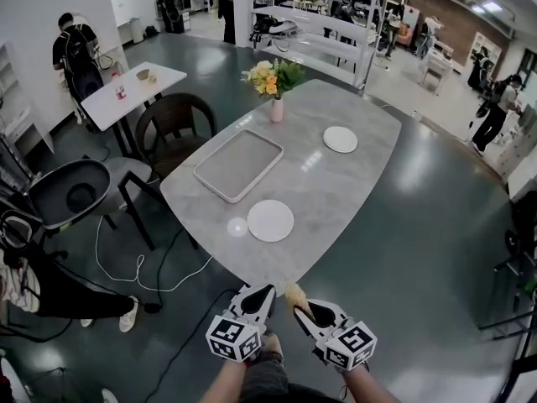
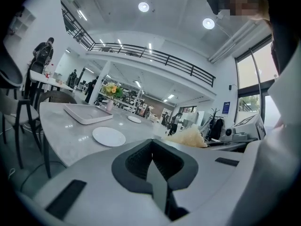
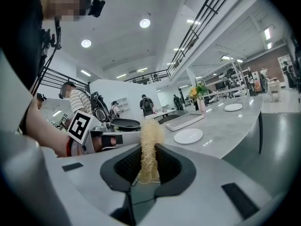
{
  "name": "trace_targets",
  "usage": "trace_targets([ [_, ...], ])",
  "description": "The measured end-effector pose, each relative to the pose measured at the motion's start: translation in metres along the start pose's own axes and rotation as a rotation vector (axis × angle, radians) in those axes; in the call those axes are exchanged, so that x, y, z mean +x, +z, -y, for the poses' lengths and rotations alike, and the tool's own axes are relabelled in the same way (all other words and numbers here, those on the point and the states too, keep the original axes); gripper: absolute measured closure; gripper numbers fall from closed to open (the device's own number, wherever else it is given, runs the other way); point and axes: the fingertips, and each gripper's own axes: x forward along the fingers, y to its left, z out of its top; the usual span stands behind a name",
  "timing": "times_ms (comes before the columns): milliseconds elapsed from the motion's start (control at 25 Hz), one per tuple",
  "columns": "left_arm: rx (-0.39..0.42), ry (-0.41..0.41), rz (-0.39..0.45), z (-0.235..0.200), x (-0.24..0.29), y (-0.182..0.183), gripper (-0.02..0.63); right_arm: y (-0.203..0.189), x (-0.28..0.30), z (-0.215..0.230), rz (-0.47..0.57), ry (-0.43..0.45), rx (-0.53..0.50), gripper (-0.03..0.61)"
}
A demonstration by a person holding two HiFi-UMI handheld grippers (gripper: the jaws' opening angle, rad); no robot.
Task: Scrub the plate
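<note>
A white plate (image 1: pixel 270 221) lies near the front edge of the grey marble table (image 1: pixel 336 191); the same plate (image 2: pixel 108 136) shows in the left gripper view, and the plate (image 3: pixel 188 135) in the right gripper view. A second white plate (image 1: pixel 340 139) sits farther back. Both grippers hang below the table's near edge, apart from the plates. My left gripper (image 1: pixel 261 292) is shut with nothing in it. My right gripper (image 1: pixel 296 295) is shut on a straw-coloured fibrous scrubber (image 3: pixel 149 149), whose tuft (image 1: pixel 295 291) sticks out past the fingertips.
A white rectangular tray (image 1: pixel 238 164) lies on the table's left half, with a flower vase (image 1: pixel 276 107) behind it. Dark chairs (image 1: pixel 172 124) stand left of the table, and a cable (image 1: pixel 138 267) trails on the floor. People stand in the background.
</note>
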Motion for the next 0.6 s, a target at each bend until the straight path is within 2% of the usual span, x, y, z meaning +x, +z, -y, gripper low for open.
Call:
trace_targets([
  [360, -0.018, 0.013, 0.0, -0.037, 0.014, 0.009, 0.601, 0.009, 0.04, 0.016, -0.024, 0.016, -0.009, 0.503],
  [600, -0.024, 0.027, -0.004, -0.045, 0.017, 0.01, 0.601, 0.015, 0.051, 0.024, -0.028, 0.011, -0.01, 0.502],
])
